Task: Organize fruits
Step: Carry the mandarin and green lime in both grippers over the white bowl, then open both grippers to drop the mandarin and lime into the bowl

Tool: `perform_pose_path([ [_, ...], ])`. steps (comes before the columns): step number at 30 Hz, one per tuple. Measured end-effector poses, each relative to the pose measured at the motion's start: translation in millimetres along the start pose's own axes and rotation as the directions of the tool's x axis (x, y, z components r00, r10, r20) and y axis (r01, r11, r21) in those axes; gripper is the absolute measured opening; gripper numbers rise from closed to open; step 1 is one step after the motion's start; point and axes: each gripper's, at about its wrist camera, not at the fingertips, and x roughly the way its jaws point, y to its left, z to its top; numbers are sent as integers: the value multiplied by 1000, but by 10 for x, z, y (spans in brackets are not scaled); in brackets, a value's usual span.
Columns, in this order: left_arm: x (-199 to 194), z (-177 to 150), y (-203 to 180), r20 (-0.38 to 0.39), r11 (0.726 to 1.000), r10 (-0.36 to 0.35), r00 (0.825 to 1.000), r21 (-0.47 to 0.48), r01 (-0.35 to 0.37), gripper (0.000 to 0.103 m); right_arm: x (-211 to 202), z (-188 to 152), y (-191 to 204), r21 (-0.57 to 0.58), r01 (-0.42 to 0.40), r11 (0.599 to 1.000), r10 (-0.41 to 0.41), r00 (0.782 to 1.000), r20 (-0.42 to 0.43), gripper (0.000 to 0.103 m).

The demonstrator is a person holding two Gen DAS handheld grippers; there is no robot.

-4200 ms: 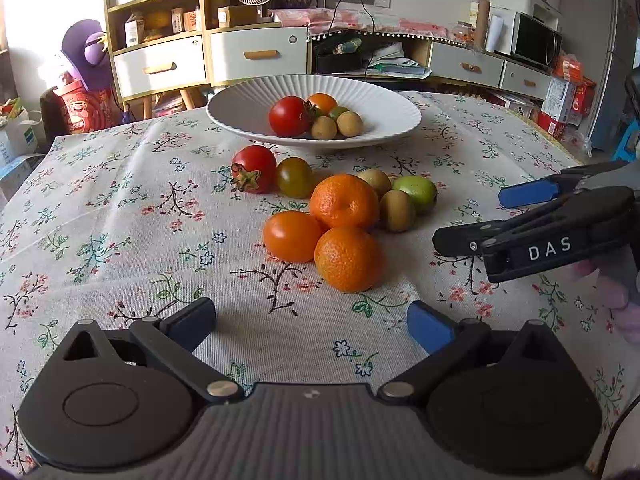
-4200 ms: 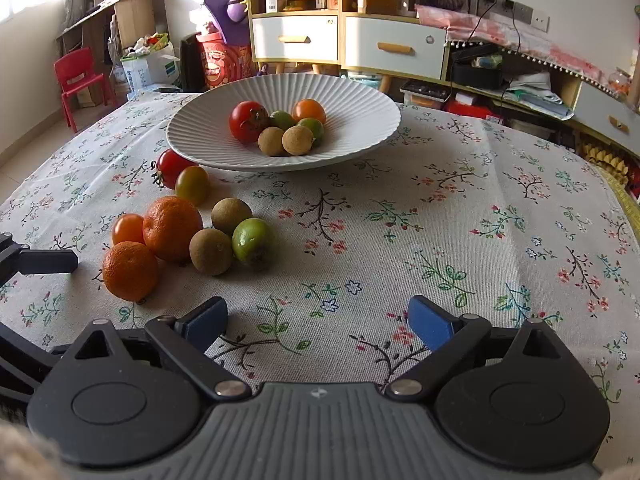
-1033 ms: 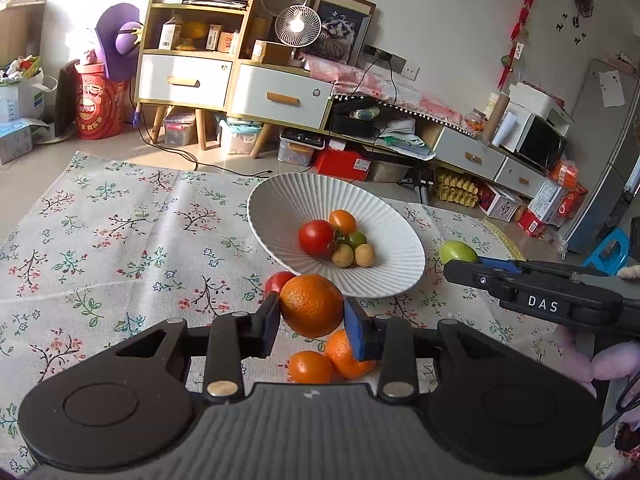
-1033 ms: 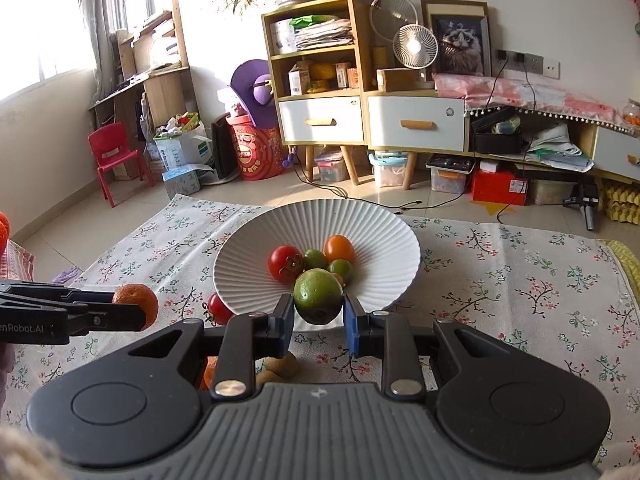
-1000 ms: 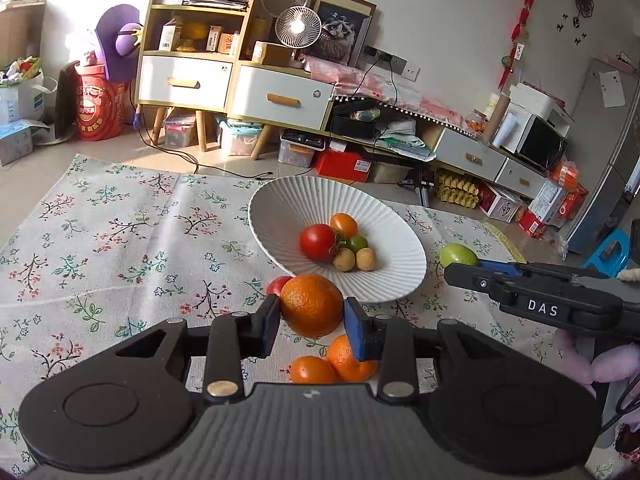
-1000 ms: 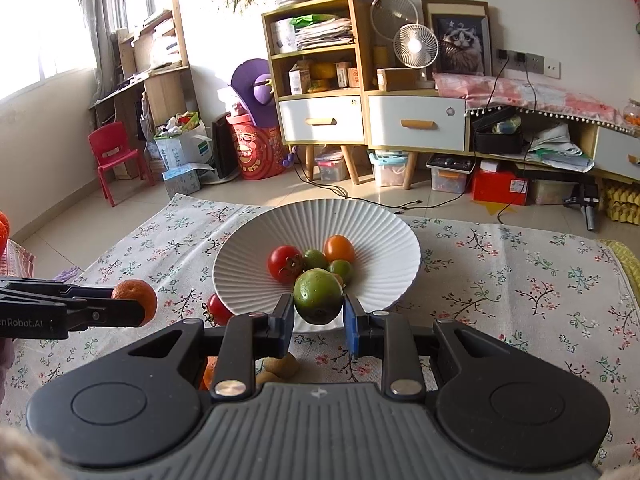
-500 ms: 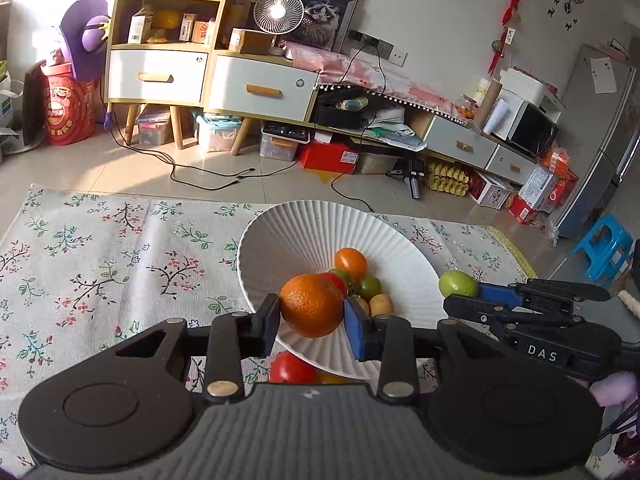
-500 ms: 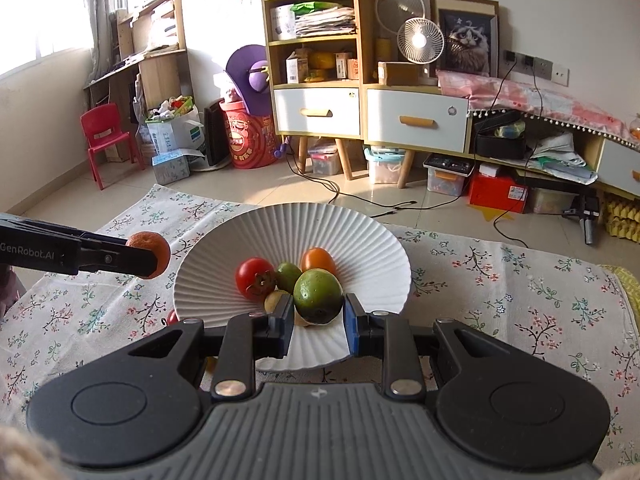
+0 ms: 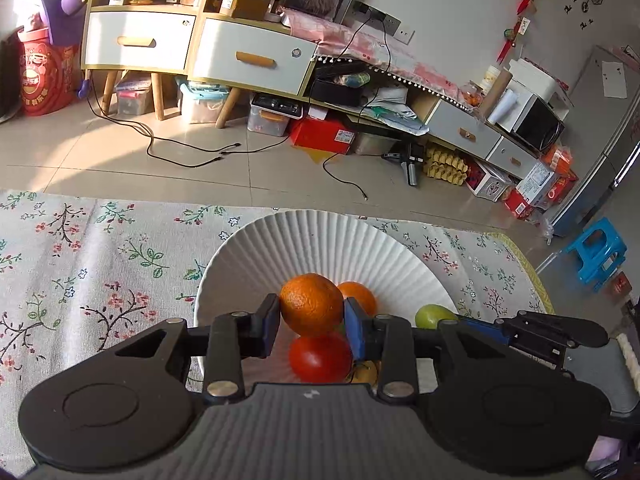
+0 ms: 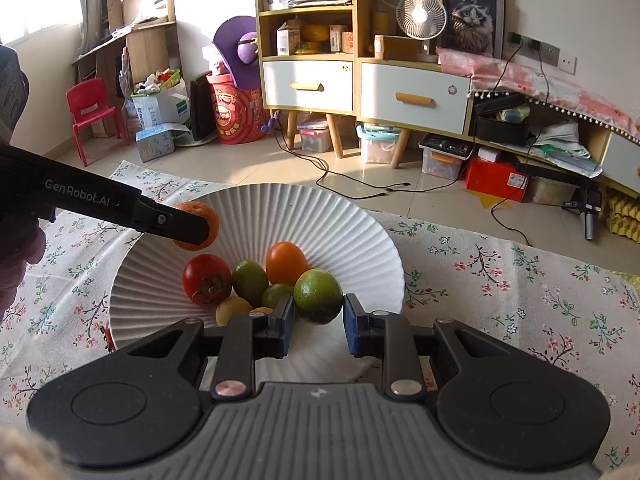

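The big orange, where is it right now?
The orange is pinched between the left gripper fingers, up over the white plate, just above the red tomato.

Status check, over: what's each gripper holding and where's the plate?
Left gripper shut on orange, above white plate. Right gripper shut on green fruit, over plate's near side. Fruit already piled in plate centre beneath both.

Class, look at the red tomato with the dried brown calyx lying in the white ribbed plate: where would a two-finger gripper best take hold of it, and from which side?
Grip the red tomato across its round middle, coming from above. It lies in the white ribbed plate with a green fruit pressed against one side, so the fingers should close across its free sides, clear of the calyx.
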Motion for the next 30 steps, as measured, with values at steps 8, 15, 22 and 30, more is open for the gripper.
perform_pose_path([
  [8,142,77,-12,-33,1000,9,999,-4,-9,29,115,68,-42,-19,5,1000,-5,1000,-17,24],
  [15,233,95,-30,-50,1000,19,999,-1,-19,29,174,77,-22,-35,-1,999,0,1000,-28,24],
  [22,301,122,-29,-61,1000,11,998,2,-11,29,213,103,-31,-48,-1,999,0,1000,-29,24],
  [30,270,134,-85,-31,1000,12,999,13,-11,34,209,139,-2,-60,2,998,-3,1000,-27,24],
])
